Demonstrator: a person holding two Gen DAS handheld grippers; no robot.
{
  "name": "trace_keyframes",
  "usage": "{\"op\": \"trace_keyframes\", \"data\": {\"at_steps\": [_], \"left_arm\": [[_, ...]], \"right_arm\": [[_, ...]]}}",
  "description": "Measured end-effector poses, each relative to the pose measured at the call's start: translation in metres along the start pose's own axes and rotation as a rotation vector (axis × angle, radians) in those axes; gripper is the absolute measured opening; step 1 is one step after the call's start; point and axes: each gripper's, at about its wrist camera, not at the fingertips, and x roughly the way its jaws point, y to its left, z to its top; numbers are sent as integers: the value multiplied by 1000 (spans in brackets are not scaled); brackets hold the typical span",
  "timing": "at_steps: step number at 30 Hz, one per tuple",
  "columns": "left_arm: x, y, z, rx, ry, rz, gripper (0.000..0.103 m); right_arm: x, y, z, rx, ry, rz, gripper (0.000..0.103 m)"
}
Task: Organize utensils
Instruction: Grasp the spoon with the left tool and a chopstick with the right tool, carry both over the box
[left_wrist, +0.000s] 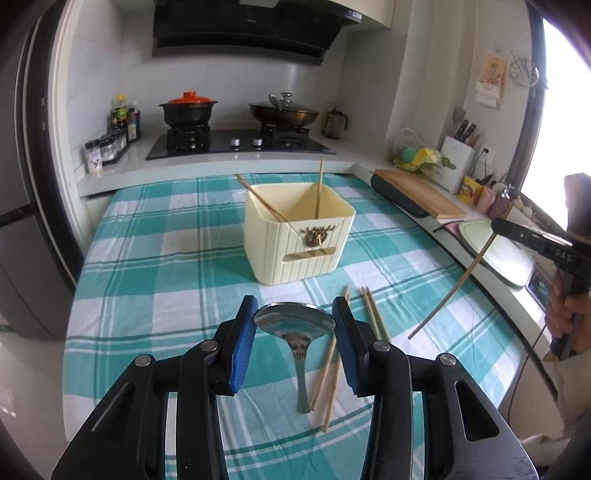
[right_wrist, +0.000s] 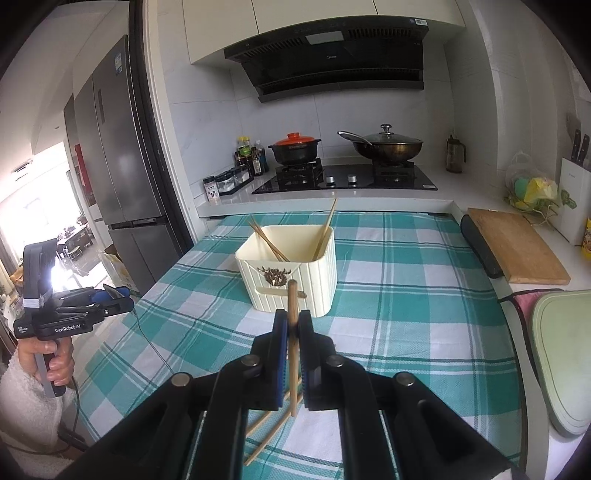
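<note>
Mid-carry: my left gripper (left_wrist: 294, 325) is clamped on the spoon (left_wrist: 295, 323), my right gripper (right_wrist: 292, 328) pinches a chopstick (right_wrist: 292, 332), and both probably go into the cream holder (left_wrist: 299, 236) at frame centre next.

Checked tablecloth (left_wrist: 166, 258) carries holder (left_wrist: 299, 240), loose chopsticks (left_wrist: 375, 314).

A home kitchen, no doubt about it. Far side, a gas hob (right_wrist: 345, 180) carries a red-lidded pot (right_wrist: 294, 147) and a lidded wok (right_wrist: 386, 146) under a black hood (right_wrist: 332, 55). Sauce bottles (right_wrist: 251, 157) stand left of it, a tall fridge (right_wrist: 122, 147) further left. On the right, a cutting board (right_wrist: 517, 247) and knife block (left_wrist: 458, 162).
</note>
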Motion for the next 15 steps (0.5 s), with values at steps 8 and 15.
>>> {"op": "trace_keyframes", "data": {"at_steps": [8, 15], "left_arm": [[-18, -5, 54, 28, -70, -42, 42], [-20, -3, 137, 35, -152, -59, 42]], "right_arm": [[4, 1, 51, -53, -62, -29, 6], [32, -1, 109, -79, -58, -24, 6]]}}
